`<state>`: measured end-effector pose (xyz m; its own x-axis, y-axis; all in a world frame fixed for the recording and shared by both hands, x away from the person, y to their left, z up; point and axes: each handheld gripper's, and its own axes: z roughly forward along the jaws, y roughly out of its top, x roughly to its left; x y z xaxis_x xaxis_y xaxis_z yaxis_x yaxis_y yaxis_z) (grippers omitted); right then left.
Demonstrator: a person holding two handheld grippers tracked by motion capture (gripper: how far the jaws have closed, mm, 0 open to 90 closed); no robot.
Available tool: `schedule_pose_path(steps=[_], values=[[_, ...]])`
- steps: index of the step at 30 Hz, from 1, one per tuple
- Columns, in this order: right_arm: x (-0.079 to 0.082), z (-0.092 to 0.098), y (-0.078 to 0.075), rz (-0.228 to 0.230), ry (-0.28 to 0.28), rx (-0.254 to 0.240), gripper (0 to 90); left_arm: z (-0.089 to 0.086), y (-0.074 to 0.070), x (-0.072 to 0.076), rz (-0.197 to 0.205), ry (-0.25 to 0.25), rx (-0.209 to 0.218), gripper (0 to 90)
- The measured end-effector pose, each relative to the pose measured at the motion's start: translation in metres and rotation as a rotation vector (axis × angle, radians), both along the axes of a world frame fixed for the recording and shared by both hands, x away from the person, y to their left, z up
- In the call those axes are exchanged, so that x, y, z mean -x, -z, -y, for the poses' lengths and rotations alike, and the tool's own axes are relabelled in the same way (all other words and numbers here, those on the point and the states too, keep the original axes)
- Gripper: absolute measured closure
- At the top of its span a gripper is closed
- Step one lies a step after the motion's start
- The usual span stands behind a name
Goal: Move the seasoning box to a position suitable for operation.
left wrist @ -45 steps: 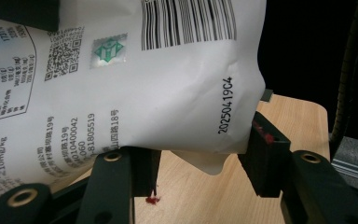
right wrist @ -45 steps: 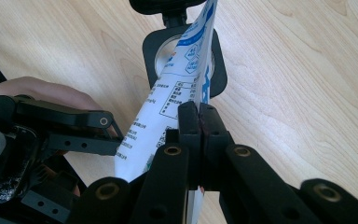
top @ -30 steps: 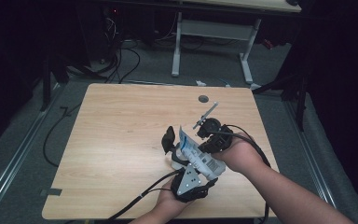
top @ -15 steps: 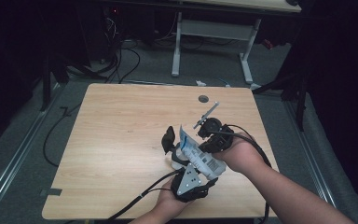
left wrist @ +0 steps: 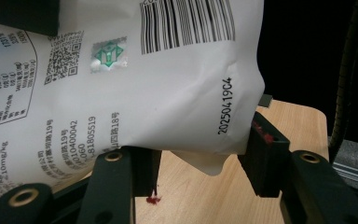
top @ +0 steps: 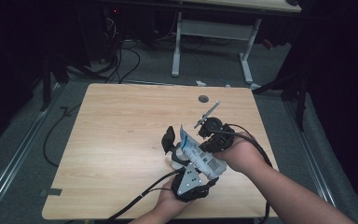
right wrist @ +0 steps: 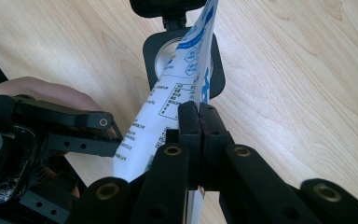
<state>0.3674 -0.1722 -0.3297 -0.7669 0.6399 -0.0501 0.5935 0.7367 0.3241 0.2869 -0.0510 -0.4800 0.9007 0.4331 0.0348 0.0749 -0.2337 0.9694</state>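
A: Anything shifted in the last second?

B: Nothing, both hands sit where they were. From the high view, the white pouch [top: 200,156] hangs over the desk [top: 121,135] near its front edge, between the left tongs [top: 170,142] and right tongs [top: 204,129].

A: Left gripper view?

B: Left tongs [left wrist: 200,163] apart, the pouch [left wrist: 144,79] bulging down between the jaws.

A: And the right?

B: Right tongs [right wrist: 199,116] clamped together on the pouch's [right wrist: 177,93] thin edge.
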Motion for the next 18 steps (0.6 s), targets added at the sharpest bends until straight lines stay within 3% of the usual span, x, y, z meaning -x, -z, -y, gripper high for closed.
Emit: schedule_pose_path(steps=[18], values=[[-0.0004,-0.0005,-0.0007,0.004,-0.004,-0.003,90.0,-0.0002,-0.0008,0.0,0.0,-0.003,0.006,53.1]])
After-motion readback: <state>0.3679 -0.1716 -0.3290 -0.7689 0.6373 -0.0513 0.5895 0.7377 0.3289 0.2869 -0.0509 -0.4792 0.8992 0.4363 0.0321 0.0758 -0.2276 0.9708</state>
